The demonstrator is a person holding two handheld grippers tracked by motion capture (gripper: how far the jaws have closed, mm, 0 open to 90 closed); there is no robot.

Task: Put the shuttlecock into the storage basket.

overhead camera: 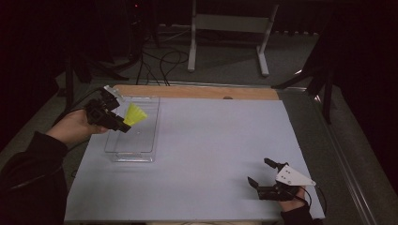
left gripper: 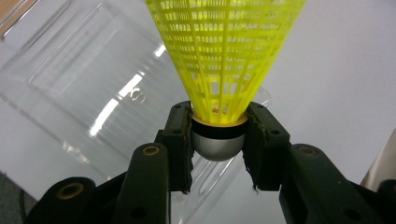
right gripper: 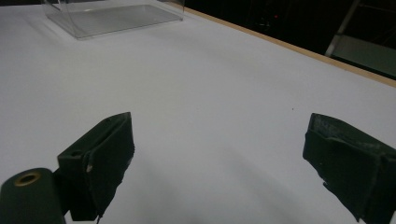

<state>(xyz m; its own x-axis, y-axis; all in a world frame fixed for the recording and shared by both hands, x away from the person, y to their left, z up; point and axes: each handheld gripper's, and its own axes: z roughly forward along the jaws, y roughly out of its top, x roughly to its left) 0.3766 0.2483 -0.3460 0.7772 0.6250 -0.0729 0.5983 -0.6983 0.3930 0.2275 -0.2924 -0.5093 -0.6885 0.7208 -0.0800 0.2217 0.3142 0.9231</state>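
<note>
A clear plastic tray [overhead camera: 133, 140] lies on the white table [overhead camera: 202, 154], near the table's far left corner, with its long side running away from the person. Through its see-through walls and floor nothing can be seen lying inside it; the white surface shows through the bottom.

The left gripper [overhead camera: 123, 123] is held above the tray's left wall, toward its far end. Its jaws are pinched on a yellow shuttlecock [overhead camera: 134, 115], which hangs over the tray's interior, clear of the tray floor. In the left gripper view the jaws clamp the shuttlecock [left gripper: 219, 70] at its rounded grey cap from both sides, and the yellow mesh skirt fans out away from the gripper [left gripper: 218, 140], pointing over the tray [left gripper: 70, 93] below. The left hand [overhead camera: 72, 127] grips the tool from outside the tray's left side.

The right gripper [overhead camera: 265, 174] rests well apart from the tray, near the table's front right corner, with the right hand [overhead camera: 293, 199] behind it. Its jaws are spread wide with nothing between them; in the right gripper view the gripper [right gripper: 219, 154] points across the bare table [right gripper: 210, 93] toward the tray [right gripper: 112, 16], which sits far off at the top left.
</note>
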